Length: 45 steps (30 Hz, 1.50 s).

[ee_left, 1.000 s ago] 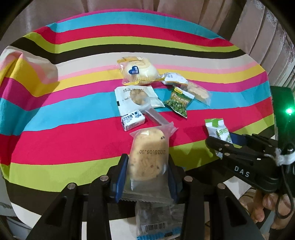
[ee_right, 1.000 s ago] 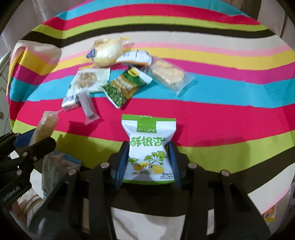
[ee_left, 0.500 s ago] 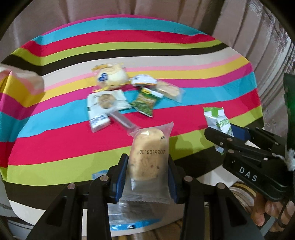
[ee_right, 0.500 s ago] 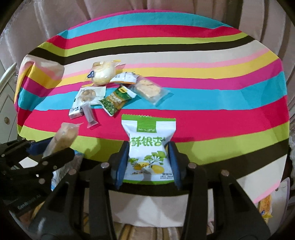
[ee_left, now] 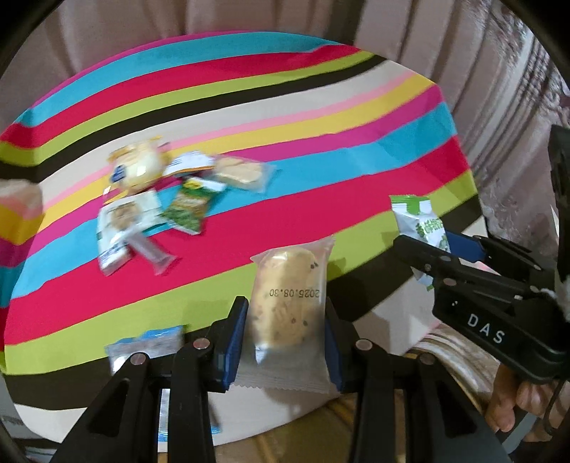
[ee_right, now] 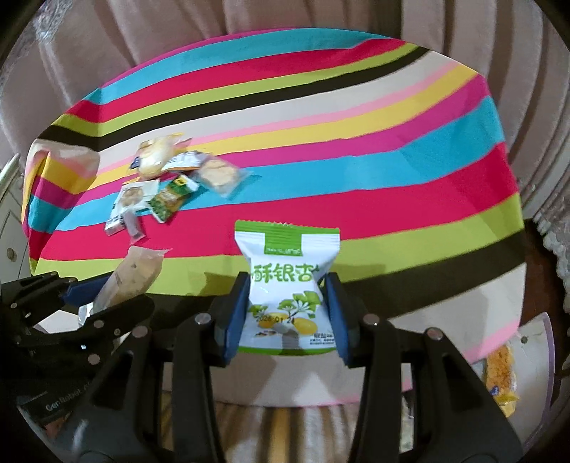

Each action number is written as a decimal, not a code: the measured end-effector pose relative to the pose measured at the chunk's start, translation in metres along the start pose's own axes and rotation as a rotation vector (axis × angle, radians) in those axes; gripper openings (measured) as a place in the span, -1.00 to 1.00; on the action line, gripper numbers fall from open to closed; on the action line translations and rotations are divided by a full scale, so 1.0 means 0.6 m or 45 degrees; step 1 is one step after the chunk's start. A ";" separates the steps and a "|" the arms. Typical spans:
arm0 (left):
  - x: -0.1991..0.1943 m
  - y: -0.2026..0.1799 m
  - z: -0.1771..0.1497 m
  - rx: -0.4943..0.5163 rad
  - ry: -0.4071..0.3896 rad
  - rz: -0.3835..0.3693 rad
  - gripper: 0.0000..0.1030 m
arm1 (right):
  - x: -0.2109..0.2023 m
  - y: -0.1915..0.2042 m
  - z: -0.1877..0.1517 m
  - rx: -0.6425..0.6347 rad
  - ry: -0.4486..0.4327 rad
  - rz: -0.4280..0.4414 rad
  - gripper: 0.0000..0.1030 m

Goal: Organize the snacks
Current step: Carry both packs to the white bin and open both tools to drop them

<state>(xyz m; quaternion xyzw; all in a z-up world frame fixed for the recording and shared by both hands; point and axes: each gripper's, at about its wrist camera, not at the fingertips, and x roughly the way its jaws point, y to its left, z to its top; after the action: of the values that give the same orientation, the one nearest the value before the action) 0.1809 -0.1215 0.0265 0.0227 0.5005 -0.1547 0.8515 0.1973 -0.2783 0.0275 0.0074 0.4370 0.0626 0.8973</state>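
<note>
Striped tablecloth (ee_left: 320,117), beige curtains (ee_right: 320,21)

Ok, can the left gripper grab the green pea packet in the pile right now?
Probably not yet. The left gripper is shut on a clear-wrapped cookie, so its jaws are occupied. The green pea packet lies exposed on the striped tablecloth, with nothing between; free the jaws first.

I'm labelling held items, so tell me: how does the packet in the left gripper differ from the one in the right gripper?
The cookie packet in the left gripper has a clear wrapper showing a chip-studded cookie; the ginkgo snack packet in the right gripper is opaque white and green. The cookie packet bears only a printed date; the ginkgo snack packet has large green characters and a plant picture. Both stand upright, pinched between blue pads.
</note>
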 end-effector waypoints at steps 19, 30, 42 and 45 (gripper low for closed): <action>0.041 -0.233 0.014 0.377 0.083 -0.111 -0.22 | -0.045 -0.272 -0.081 0.309 0.023 -0.220 -0.11; 0.044 -0.352 0.004 0.570 0.103 -0.155 -0.22 | -0.058 -0.375 -0.149 0.433 0.083 -0.328 -0.10; 0.038 -0.420 -0.009 0.689 0.138 -0.257 -0.15 | -0.082 -0.432 -0.178 0.532 0.105 -0.388 -0.04; 0.035 -0.418 -0.008 0.692 0.133 -0.249 0.04 | -0.082 -0.430 -0.175 0.543 0.106 -0.381 0.21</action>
<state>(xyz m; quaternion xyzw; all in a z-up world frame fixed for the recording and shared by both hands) 0.1145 -0.3638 0.0351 0.2096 0.4837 -0.3629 0.7684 0.1120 -0.5446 -0.0167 0.1290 0.4732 -0.1642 0.8558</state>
